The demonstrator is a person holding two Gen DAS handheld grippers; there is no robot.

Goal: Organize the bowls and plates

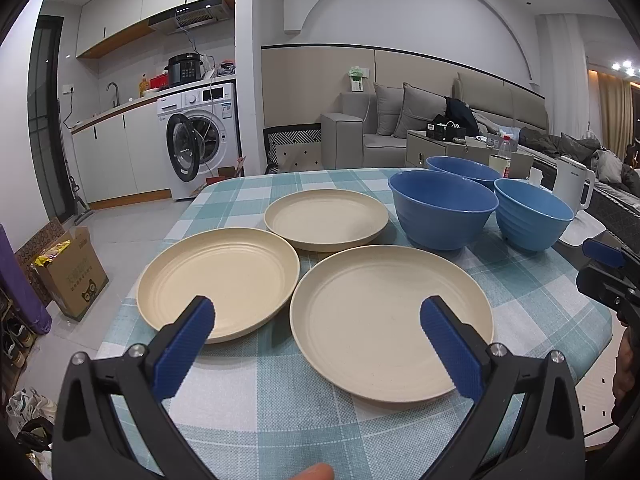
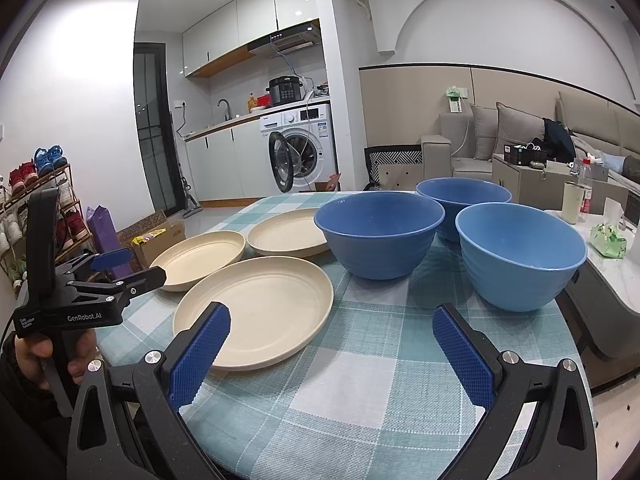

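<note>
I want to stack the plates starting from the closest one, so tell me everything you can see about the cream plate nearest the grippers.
The nearest cream plate is round, shallow and matte, plastic-looking, faintly speckled, with concentric ridges inside a raised rim. It is empty and lies flat, right side up, on the checked tablecloth near the table's front edge. Its rim meets or slightly overlaps the left plate; which, I cannot tell. Nothing grips it: the open left tool hovers over its near side.

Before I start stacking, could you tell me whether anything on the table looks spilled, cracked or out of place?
Nothing stands out. The three beige plates lie flat and empty, apart from each other on the checked tablecloth, and the three blue bowls stand upright, with no visible spill.
</note>
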